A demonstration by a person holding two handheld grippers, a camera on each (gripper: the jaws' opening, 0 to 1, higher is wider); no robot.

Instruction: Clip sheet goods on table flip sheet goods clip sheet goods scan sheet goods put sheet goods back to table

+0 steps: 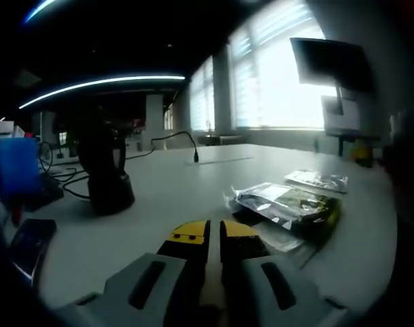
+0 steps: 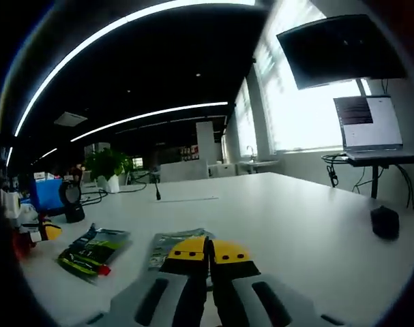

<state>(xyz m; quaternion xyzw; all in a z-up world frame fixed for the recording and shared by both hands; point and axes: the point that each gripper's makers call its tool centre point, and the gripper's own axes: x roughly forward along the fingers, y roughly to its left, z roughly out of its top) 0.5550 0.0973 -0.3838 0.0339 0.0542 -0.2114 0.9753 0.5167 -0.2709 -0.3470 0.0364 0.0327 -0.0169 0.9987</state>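
Hovering my left hand-held gripper [image 1: 208, 231] with jaws together, I see the green sheet goods packet [image 1: 288, 204] just beyond it on the worktop [image 1: 166, 197], flat for clipping; my right hand-held gripper [image 2: 208, 251], likewise closed and empty, waits above another packet [image 2: 167, 242].

packet [image 2: 167, 246] near end hidden behind claw | scanner [image 1: 106, 170] silhouetted, detail unreadable

Left gripper view: bare table [image 1: 179, 184] ahead, open run to the far edge. Dark scanner stand [image 1: 106, 174] with trailing cables left; stacked packets [image 1: 288, 208] close right, another packet [image 1: 318, 180] beyond. Right gripper view: wide bare tabletop right, only a small dark mouse [image 2: 385, 222]; packets [image 2: 92, 251] left
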